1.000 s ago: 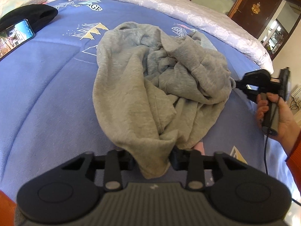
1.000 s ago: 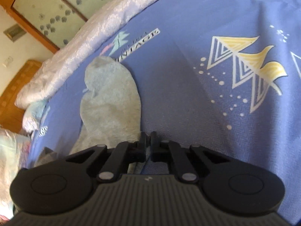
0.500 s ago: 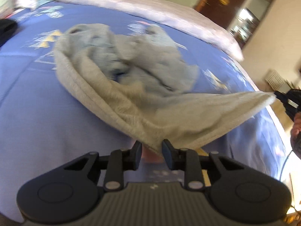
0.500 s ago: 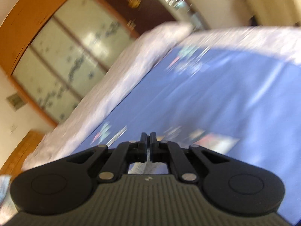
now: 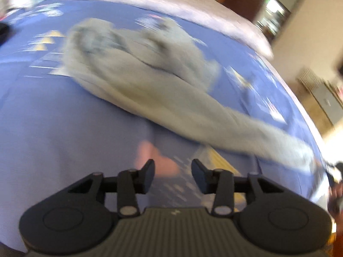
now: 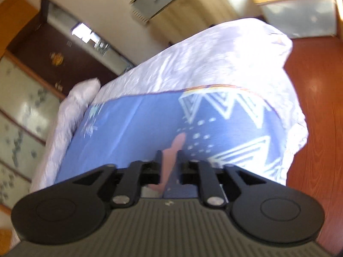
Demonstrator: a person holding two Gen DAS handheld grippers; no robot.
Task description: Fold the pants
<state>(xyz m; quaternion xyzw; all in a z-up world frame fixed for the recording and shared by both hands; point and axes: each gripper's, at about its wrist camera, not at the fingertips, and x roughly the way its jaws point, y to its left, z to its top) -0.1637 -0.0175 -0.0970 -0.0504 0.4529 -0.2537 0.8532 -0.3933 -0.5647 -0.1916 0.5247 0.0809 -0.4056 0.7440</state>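
Grey sweatpants (image 5: 154,85) lie bunched on the blue bed cover (image 5: 53,128) in the blurred left wrist view, with one part stretched out toward the right edge of the bed (image 5: 285,147). My left gripper (image 5: 172,171) is open and empty, above the cover in front of the pants. My right gripper (image 6: 169,162) is open with nothing between its fingers. It points along the blue cover (image 6: 133,128) toward the bed's corner. The pants do not show in the right wrist view.
A white quilt (image 5: 171,6) runs along the far side of the bed and hangs over the bed's end (image 6: 225,53). Beyond are a dark wooden door (image 6: 55,55), glass-panelled wardrobe doors (image 6: 19,107), a clear storage box (image 6: 300,15) and red-brown floor (image 6: 317,128).
My left gripper has opened and let go of the pants, which now lie stretched toward the right. My right gripper has opened and swung to face the bed's end.
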